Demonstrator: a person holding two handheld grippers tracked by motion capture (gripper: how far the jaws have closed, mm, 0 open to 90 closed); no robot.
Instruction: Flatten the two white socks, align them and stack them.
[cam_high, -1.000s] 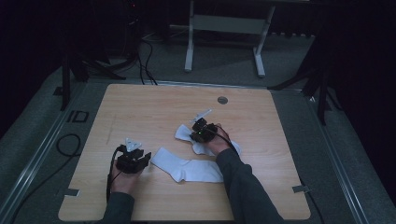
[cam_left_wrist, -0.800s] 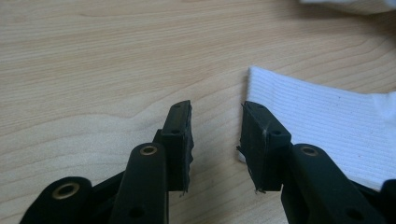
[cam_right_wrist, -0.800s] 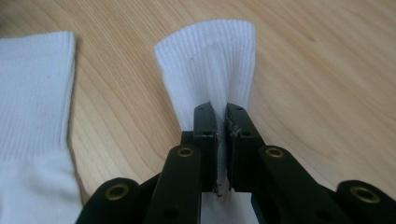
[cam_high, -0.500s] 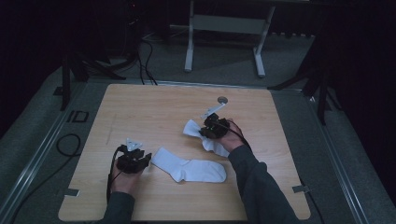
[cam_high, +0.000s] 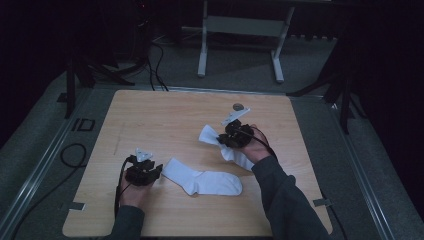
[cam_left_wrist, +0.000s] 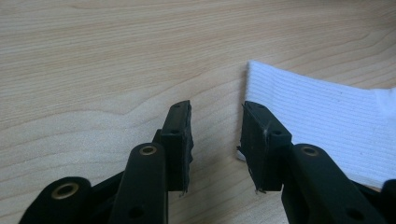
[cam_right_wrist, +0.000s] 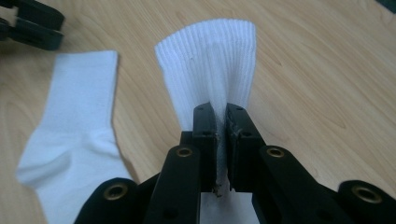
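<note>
Right claw pinching the ribbed cuff of a white sock, jaws pressed together on the fabric, cuff fanning out past the tips; held at about 2 o'clock on the counter, right hand wrapped around the body. Left claw spread, holding nothing, low over the wood at 8 o'clock, one jaw just beside the cuff edge of a second sock lying flat near 6 o'clock

light wooden tabletop | grey carpet floor | white metal frame stand behind | black cables on floor | room dark
</note>
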